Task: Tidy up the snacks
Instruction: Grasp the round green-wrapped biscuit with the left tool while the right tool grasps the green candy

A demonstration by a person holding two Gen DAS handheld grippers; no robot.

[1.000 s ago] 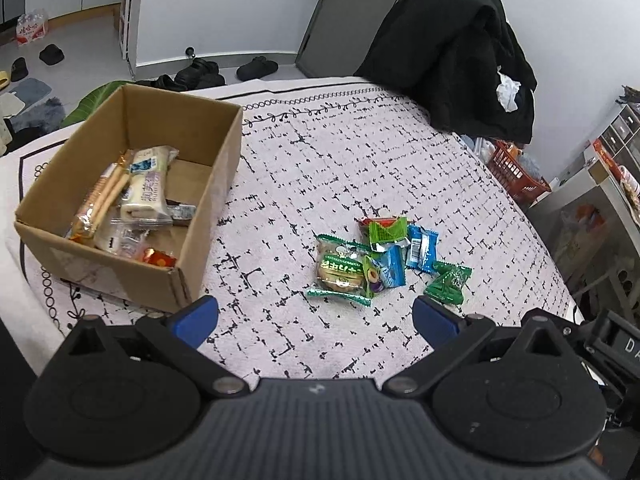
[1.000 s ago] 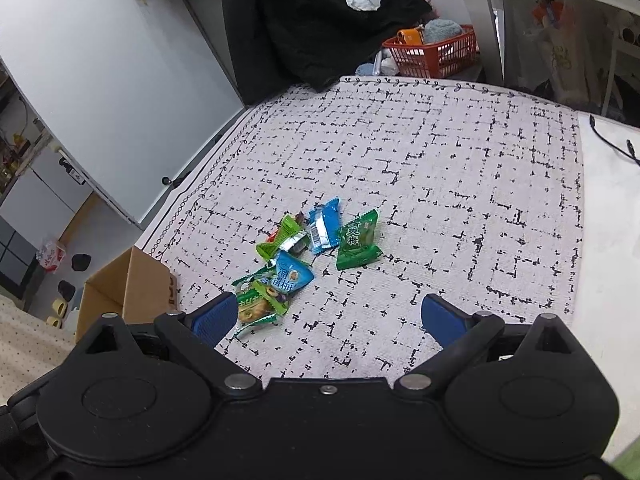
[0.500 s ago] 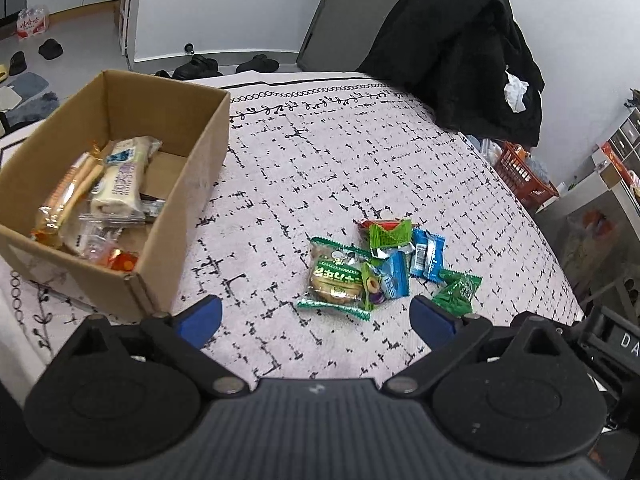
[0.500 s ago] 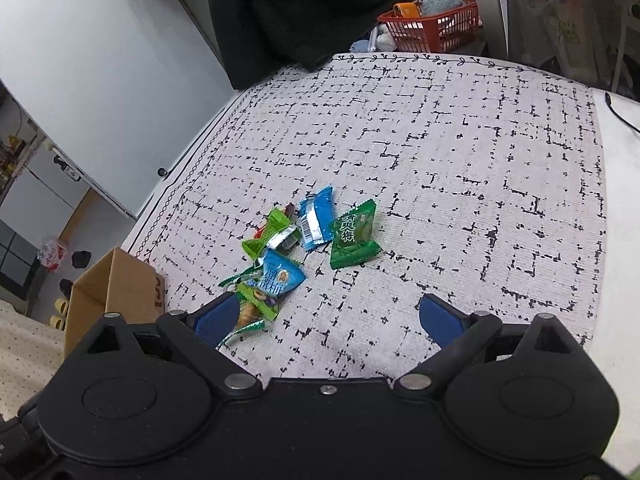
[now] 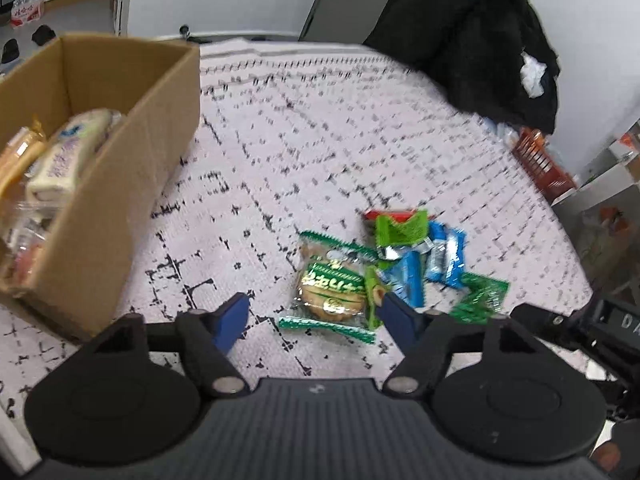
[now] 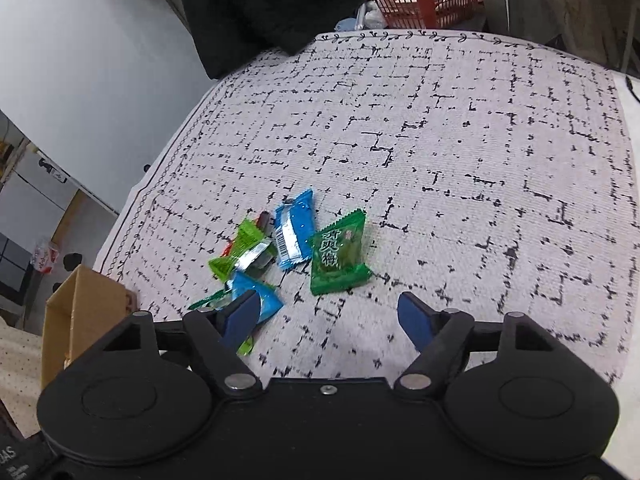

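Note:
A small heap of wrapped snacks lies on the patterned cloth. Its nearest piece in the left wrist view is a green-trimmed biscuit pack (image 5: 332,286), with blue packets (image 5: 444,256) and a light green packet (image 5: 400,230) behind. My left gripper (image 5: 314,316) hovers just in front of the biscuit pack, its jaws closing with nothing between them. In the right wrist view a dark green candy pack (image 6: 338,254) lies just ahead of my right gripper (image 6: 330,314), whose jaws are also closing on nothing. A blue packet (image 6: 294,230) lies left of the candy pack.
An open cardboard box (image 5: 120,160) with several snacks inside stands left of the heap; its corner (image 6: 80,312) shows at the lower left of the right wrist view. A black coat (image 5: 472,36) hangs beyond the table, and a red basket (image 6: 428,0) sits past the far edge.
Both grippers have come down and closer to the snack heap, and their blue fingers stand nearer together than before. The snacks and box have not moved.

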